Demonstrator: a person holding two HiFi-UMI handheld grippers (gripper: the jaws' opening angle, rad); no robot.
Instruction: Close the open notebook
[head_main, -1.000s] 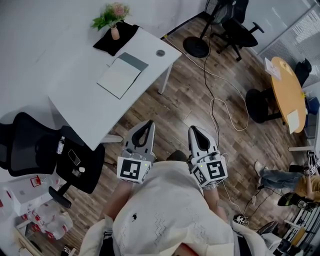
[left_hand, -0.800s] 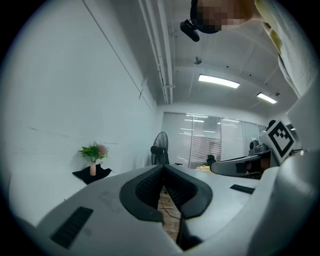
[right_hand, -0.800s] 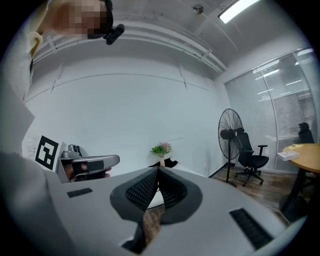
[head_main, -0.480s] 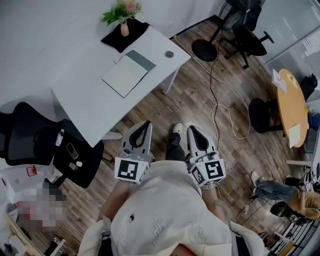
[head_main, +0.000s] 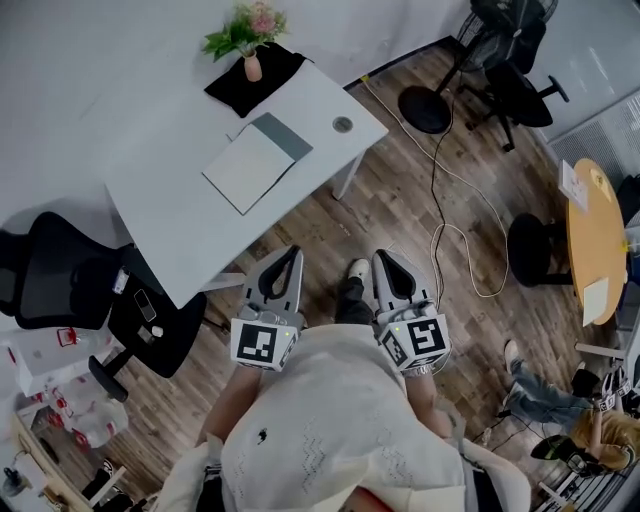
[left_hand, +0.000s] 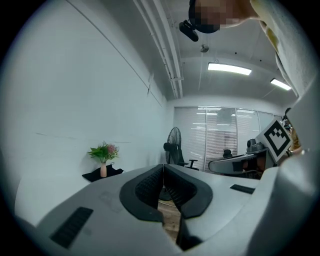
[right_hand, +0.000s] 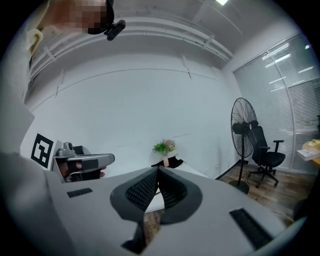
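The open notebook (head_main: 255, 160) lies flat on the white table (head_main: 170, 230), with a pale page up and a grey-green strip along its far right edge. My left gripper (head_main: 288, 252) and right gripper (head_main: 385, 257) are held side by side close to the person's chest, over the wooden floor and well short of the table. Both point forward with their jaws closed together and nothing between them. The left gripper (left_hand: 163, 166) shows its pads touching in the left gripper view, and so does the right gripper (right_hand: 158, 170) in the right gripper view. Neither gripper view shows the notebook.
A vase of flowers (head_main: 250, 38) stands on a black mat (head_main: 262, 78) at the table's far end. A black office chair (head_main: 70, 290) sits left of the table. A standing fan's base (head_main: 425, 108), a floor cable (head_main: 450, 235) and a round wooden table (head_main: 592, 240) are to the right.
The view has shifted, so the table and notebook sit a little further right and lower. A foot now shows between the grippers. Both grippers stay shut and level.
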